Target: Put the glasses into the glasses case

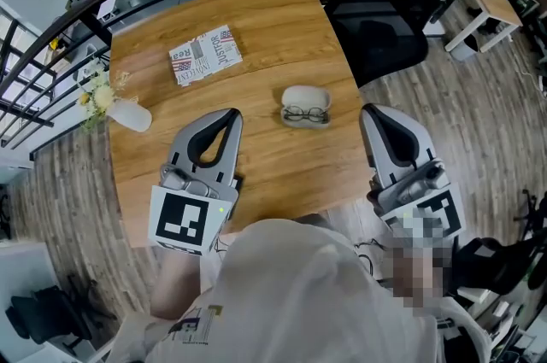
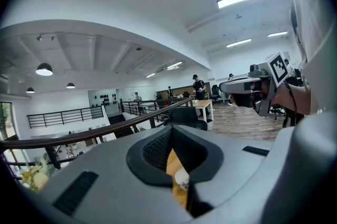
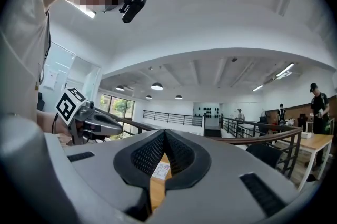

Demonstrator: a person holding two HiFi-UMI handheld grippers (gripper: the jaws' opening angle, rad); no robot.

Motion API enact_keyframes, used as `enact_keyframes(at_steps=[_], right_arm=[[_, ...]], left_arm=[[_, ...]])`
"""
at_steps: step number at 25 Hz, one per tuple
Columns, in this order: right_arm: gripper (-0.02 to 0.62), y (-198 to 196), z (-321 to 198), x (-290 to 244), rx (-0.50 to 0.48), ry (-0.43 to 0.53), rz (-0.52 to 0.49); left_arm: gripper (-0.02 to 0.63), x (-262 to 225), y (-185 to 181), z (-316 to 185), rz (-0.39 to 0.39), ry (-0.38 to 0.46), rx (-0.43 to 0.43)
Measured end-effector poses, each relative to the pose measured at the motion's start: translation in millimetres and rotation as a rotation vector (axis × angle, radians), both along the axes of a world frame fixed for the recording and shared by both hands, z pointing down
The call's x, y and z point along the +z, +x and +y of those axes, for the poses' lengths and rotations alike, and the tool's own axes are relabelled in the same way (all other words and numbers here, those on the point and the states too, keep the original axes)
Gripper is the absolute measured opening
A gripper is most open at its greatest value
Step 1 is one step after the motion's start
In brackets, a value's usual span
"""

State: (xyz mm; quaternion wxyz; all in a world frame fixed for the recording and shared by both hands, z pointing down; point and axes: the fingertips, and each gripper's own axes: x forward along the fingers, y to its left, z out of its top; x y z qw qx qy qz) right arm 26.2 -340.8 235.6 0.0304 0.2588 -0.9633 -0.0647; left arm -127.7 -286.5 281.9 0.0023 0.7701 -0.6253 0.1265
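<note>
At the bottom of the head view, the left gripper (image 1: 229, 115) and the right gripper (image 1: 369, 110) are held over the near edge of the table (image 1: 282, 28). In each gripper view the jaws meet at the tips and nothing is clamped between them; only wood shows through the gap behind the tips.

The glasses (image 1: 305, 114) lie at frame centre, between the two gripper tips and slightly ahead of them. Their long axis runs left to right across the frame. The right gripper appears marginally nearer. The white glasses case (image 1: 305, 96) is touching the glasses on the far side. It cannot be determined whether the glasses rest in its lower half or just in front of it.

The tabletop is flat wood. Further back are a folded newspaper (image 1: 205, 55), upper left, and a tipped white vase (image 1: 130, 115) at the left edge. Beyond the table are a black chair (image 1: 385, 11) and a railing (image 1: 77, 7).
</note>
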Motion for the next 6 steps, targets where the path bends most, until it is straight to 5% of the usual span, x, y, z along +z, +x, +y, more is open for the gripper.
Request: enact_keyframes(at_steps=[6], right_arm=[[0.026, -0.1, 3.3, 7.6, 0.005, -0.012, 0.018]], left_arm=[[0.017, 1.7, 1.1, 3.8, 0.007, -0.002, 0.005]])
